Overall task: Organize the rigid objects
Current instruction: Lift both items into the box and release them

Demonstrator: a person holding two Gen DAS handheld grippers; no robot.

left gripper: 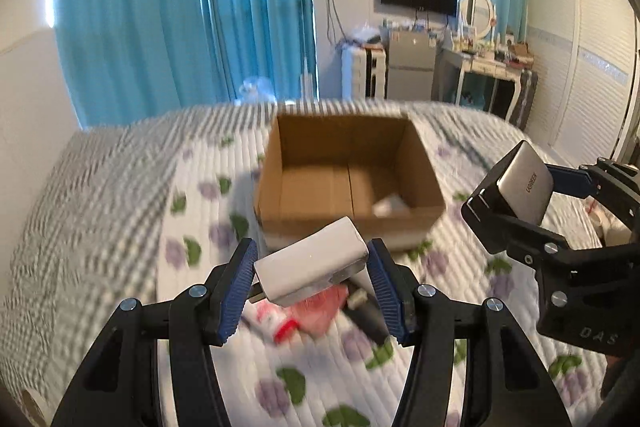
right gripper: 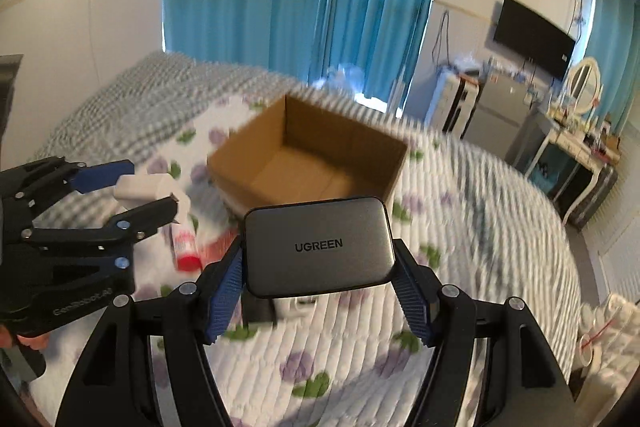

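The left gripper (left gripper: 311, 269) is raised above the bed (left gripper: 120, 187), its blue-padded fingers (left gripper: 236, 291) clamped on a white charger (left gripper: 310, 269). The right gripper (right gripper: 320, 263) is also held above the bed, beside the left one, its fingers (right gripper: 226, 297) pressed against a grey charger (right gripper: 318, 251).

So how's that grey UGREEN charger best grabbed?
As the right gripper has it now: pads on the two narrow side edges of the grey charger, approached from the end, broad logo face up. Those flat, parallel sides suit two fingers.
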